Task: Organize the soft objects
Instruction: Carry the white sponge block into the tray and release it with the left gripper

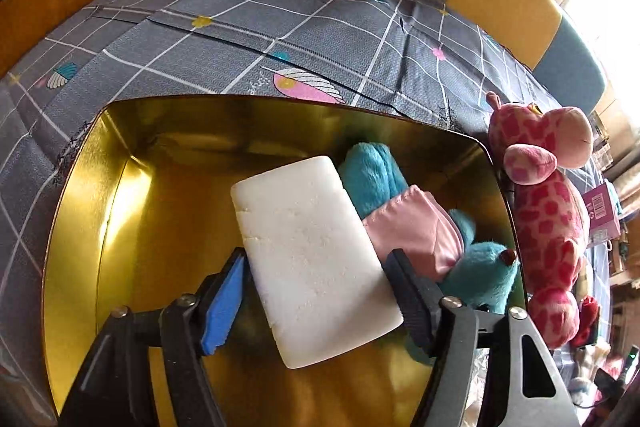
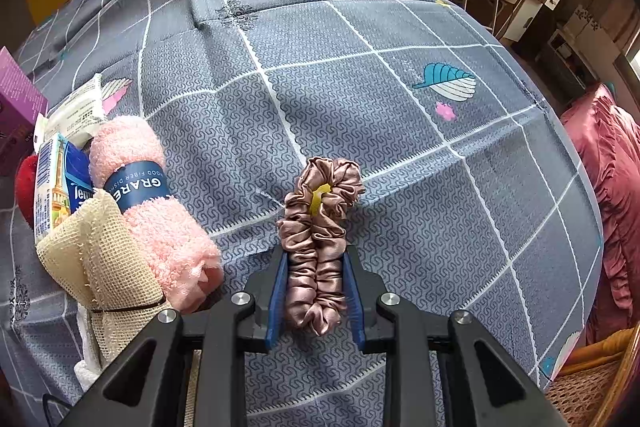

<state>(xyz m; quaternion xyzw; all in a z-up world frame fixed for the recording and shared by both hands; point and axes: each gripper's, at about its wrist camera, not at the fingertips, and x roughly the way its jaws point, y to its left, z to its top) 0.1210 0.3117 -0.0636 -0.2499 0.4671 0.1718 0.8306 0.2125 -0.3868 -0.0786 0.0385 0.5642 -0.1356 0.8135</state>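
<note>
Two claws: left (image 1: 316, 291) straddles white sponge (image 1: 312, 259), right (image 2: 316, 291) pinches scrunchie (image 2: 320, 239)

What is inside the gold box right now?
In the gold box: a white sponge block, a teal plush toy and pink satin fabric. The sponge hides whatever lies beneath it.

You see a white sponge (image 1: 316, 263) in a gold tin (image 1: 80, 211), beside a teal plush (image 1: 372, 175) and a pink-spotted giraffe (image 1: 548, 211); your dusty-rose scrunchie (image 2: 318, 247) hangs over the grey, white-gridded bedspread (image 2: 360, 99).
</note>
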